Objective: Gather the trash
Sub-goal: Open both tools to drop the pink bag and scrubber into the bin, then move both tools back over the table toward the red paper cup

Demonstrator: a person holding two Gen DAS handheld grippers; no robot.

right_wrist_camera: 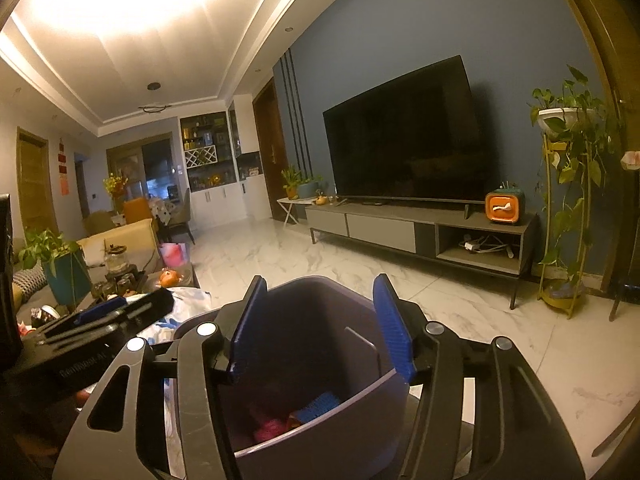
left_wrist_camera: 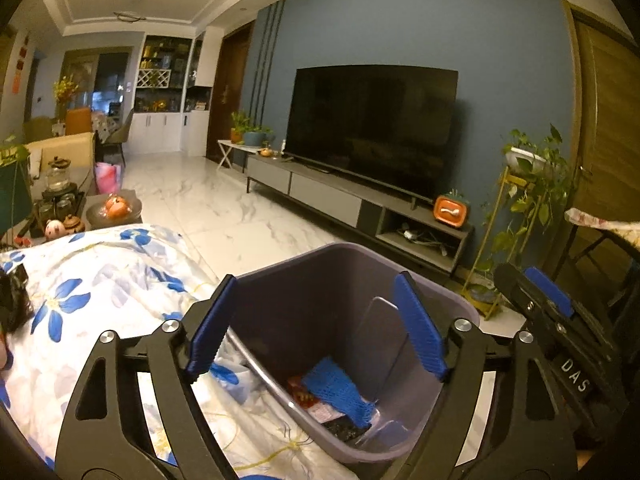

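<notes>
- Standing on a floral cloth [left_wrist_camera: 100,292] in the left wrist view: grey trash bin [left_wrist_camera: 460,312], tilted, mouth toward the camera
- Left gripper [left_wrist_camera: 316,328]: jaws spread wide, nothing pressed between the blue pads; left pad outside the bin's near rim, right pad over the bin's mouth
- Bin contents, left wrist view: blue mesh piece [left_wrist_camera: 340,392] on top of a red wrapper [left_wrist_camera: 302,394], well below and between the pads, apart from them
- Right gripper [left_wrist_camera: 548,292] seen at the frame's right edge, just beside the bin's rim
- Right wrist view: same trash bin [right_wrist_camera: 320,452] directly beneath the right gripper [right_wrist_camera: 320,328]; jaws parted, holding nothing, both pads above the bin's opening
- Bin contents, right wrist view: blue mesh piece [right_wrist_camera: 318,406] beside pink and red scraps [right_wrist_camera: 270,428] at the bottom, clear of the pads
- Left gripper [right_wrist_camera: 108,312] lies at left, beside the bin
- Background, both views: television [right_wrist_camera: 404,140] on a low console [right_wrist_camera: 420,228], marble floor [right_wrist_camera: 280,264]
</notes>
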